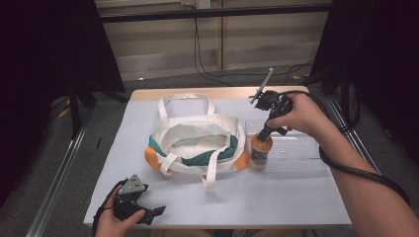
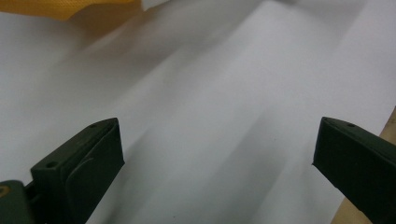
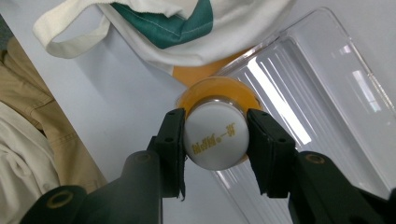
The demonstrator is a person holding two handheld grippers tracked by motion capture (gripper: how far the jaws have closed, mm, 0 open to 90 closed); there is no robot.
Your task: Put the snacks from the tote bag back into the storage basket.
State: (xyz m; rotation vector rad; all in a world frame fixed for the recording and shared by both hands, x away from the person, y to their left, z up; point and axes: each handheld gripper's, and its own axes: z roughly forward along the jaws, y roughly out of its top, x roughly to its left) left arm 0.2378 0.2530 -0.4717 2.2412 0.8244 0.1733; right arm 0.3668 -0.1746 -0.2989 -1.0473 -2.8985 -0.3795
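An orange drink bottle (image 1: pixel 260 150) with a white cap (image 3: pixel 215 135) stands upright at the left end of a clear plastic tray (image 1: pixel 296 148). My right gripper (image 1: pixel 267 129) points down on it, and both pads press the cap's sides (image 3: pixel 215 140). Just left of the bottle lies a cream tote bag (image 1: pixel 197 140) with green and orange panels, its mouth open. My left gripper (image 1: pixel 148 213) rests at the table's near left corner, jaws wide apart (image 2: pixel 215 154) with only the white table cover between them.
The white cover ends at a wooden table edge (image 2: pixel 387 130) by my left gripper. The bag's handles (image 1: pixel 185 98) spread toward the far side and one strap (image 1: pixel 210 173) hangs toward me. A beige sleeve (image 3: pixel 28 140) shows at the left of the right gripper view.
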